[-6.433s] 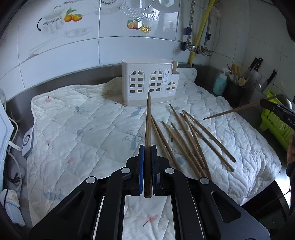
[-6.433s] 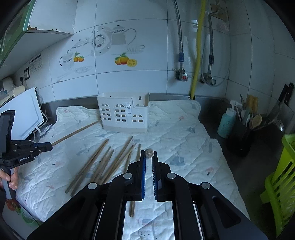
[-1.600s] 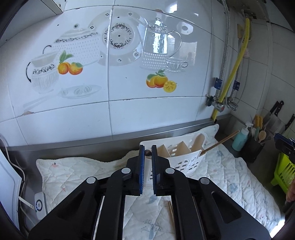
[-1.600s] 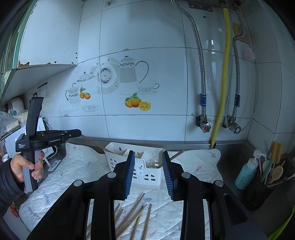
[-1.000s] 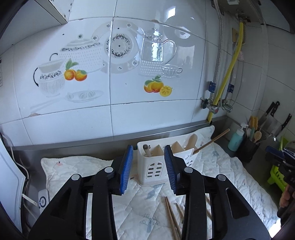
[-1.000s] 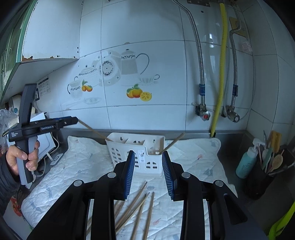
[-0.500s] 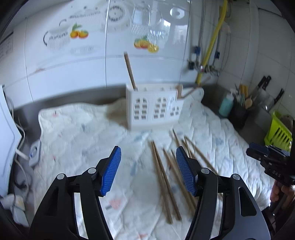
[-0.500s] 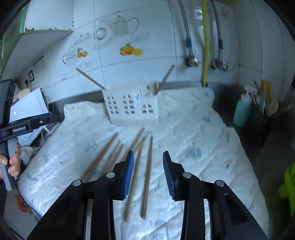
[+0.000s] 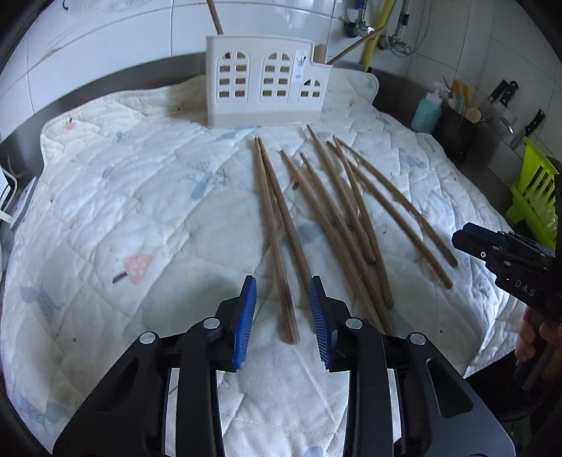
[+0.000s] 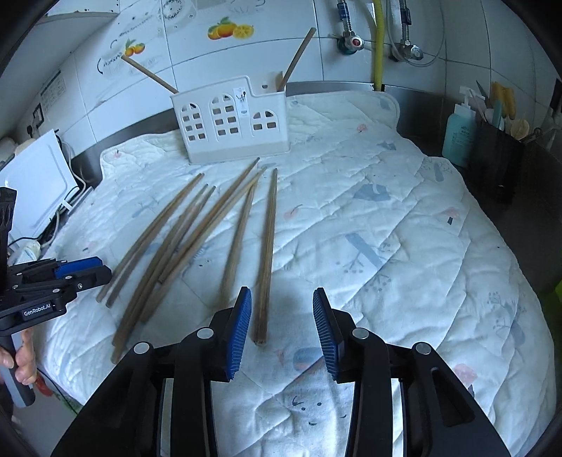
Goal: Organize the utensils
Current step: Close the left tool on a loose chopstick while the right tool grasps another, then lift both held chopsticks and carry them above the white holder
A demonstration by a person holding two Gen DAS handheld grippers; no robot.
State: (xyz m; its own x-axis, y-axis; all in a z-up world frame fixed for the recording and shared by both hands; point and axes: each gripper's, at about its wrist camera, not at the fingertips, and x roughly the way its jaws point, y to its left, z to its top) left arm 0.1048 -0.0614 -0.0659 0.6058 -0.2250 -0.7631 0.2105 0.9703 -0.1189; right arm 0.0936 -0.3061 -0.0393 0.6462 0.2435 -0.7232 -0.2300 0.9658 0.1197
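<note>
Several wooden chopsticks point(image 9: 326, 211) lie fanned on the quilted mat in front of a white holder point(image 9: 267, 91). One chopstick point(image 9: 215, 15) stands in the holder's left end and another point(image 9: 354, 44) leans out of its right end. My left gripper point(image 9: 282, 281) hovers low over the near end of the leftmost chopstick pair point(image 9: 277, 225); its jaws are closing with that end between them, untouched. My right gripper point(image 10: 281, 291) is low over the rightmost chopstick point(image 10: 267, 246), jaws closing, pads clear of it. The holder point(image 10: 232, 123) stands beyond.
The quilted mat point(image 10: 404, 211) covers the steel counter. A teal bottle point(image 10: 456, 133) and a black utensil pot point(image 10: 495, 154) stand at the right, with a green rack point(image 9: 534, 197) beside them. A white board point(image 10: 35, 179) and cables sit at the left.
Both grippers have dropped from above the holder to just over the loose chopsticks and tilted down. The left jaws stand narrower than half a second ago.
</note>
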